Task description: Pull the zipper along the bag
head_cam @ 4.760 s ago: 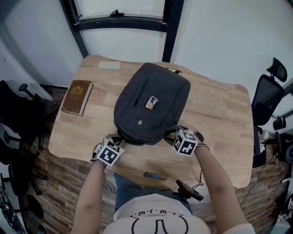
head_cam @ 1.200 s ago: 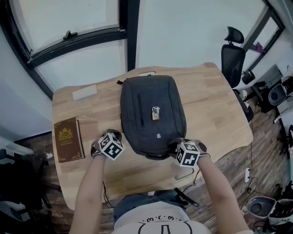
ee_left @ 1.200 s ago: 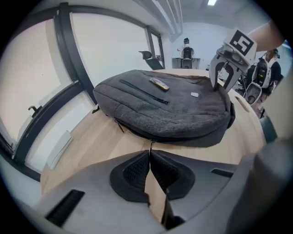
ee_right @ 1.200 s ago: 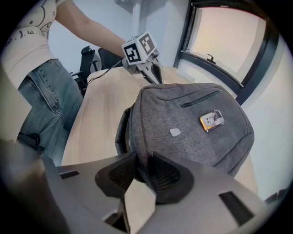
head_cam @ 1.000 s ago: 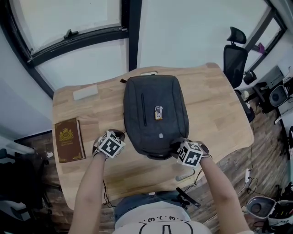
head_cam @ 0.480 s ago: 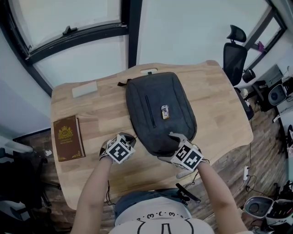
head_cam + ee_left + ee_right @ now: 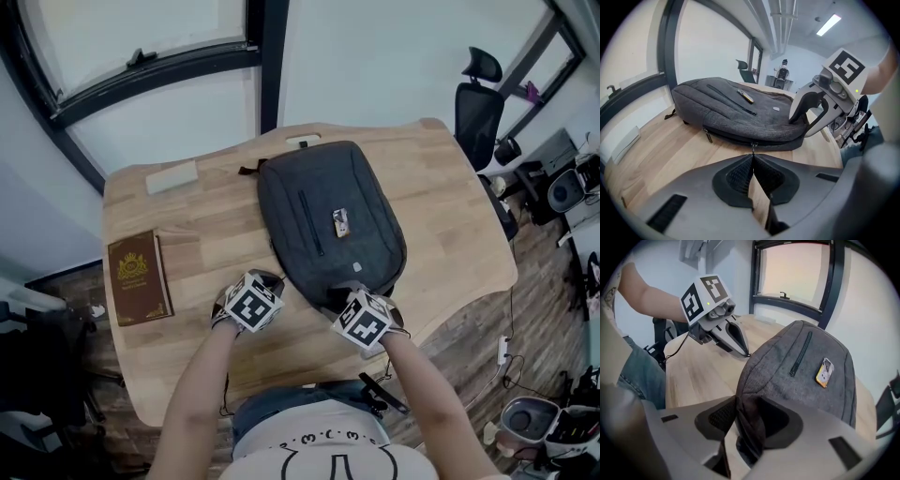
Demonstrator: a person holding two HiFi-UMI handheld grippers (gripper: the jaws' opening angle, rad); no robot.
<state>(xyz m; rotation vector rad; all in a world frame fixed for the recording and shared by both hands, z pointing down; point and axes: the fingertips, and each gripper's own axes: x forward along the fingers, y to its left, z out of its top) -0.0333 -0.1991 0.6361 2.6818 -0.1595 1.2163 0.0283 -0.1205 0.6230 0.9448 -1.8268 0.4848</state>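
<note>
Bag lies on the worktop, skewed further than before. My left hand-held gripper stays pinched on its zipper pull; my right hand-held gripper just closed onto near-edge fabric.

The bag is looking like matt, coarsely woven grey cloth, while the table is showing smooth, pale, lightly grained wood.
</note>
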